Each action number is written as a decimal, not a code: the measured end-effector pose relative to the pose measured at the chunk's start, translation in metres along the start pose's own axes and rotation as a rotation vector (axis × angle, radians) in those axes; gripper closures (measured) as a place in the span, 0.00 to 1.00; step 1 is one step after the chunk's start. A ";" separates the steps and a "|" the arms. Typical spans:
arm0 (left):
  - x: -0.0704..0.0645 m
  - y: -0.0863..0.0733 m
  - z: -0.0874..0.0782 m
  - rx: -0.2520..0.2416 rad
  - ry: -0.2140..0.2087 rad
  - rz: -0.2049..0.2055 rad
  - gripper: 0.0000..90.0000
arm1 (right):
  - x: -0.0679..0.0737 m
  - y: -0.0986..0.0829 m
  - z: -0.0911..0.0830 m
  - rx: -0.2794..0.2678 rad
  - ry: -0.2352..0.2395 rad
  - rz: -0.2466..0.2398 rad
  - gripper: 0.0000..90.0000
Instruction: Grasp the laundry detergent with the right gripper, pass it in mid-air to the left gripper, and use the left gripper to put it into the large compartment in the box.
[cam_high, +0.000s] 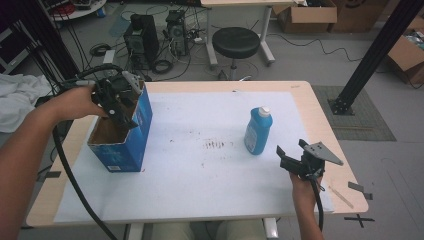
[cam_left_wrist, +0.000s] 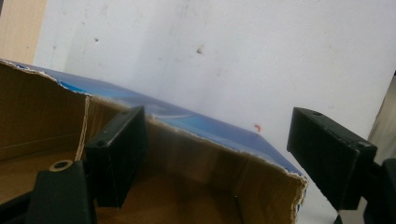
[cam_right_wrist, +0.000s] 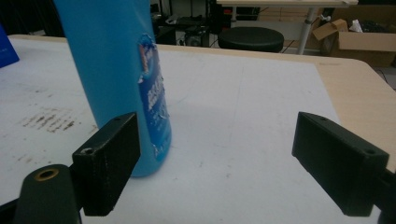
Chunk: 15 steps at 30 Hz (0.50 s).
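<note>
Two hand-held grippers at a desk — one near a blue bottle, one at an open box.

Near the desk's right edge, the right gripper waits with jaws wide apart, holding nothing, just beside the upright blue bottle; smooth plastic, likely slippery and tippy — best gripped mid-body. Toward the far left corner, the left gripper straddles the cardboard box wall, jaws open; thin, torn card, probably light and crushable.
</note>
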<state>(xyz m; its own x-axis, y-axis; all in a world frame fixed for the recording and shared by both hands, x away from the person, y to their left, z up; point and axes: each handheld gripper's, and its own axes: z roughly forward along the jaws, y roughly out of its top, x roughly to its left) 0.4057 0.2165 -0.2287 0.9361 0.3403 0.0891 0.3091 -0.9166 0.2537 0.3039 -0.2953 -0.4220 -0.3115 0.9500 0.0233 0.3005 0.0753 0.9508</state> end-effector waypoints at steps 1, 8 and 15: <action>0.000 0.000 0.000 0.001 0.000 0.001 0.23 | 0.002 0.000 0.000 -0.004 0.000 0.000 0.17; 0.000 0.000 0.000 0.003 -0.001 0.001 0.23 | 0.024 0.003 0.001 -0.046 0.006 0.003 0.17; 0.001 0.000 0.001 0.007 -0.002 -0.001 0.23 | 0.040 0.005 0.006 -0.059 0.020 -0.002 0.17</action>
<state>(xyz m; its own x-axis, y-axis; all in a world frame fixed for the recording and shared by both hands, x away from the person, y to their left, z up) 0.4064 0.2167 -0.2295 0.9360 0.3411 0.0871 0.3113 -0.9176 0.2473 0.2980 -0.2555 -0.4180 -0.3299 0.9436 0.0270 0.2462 0.0584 0.9675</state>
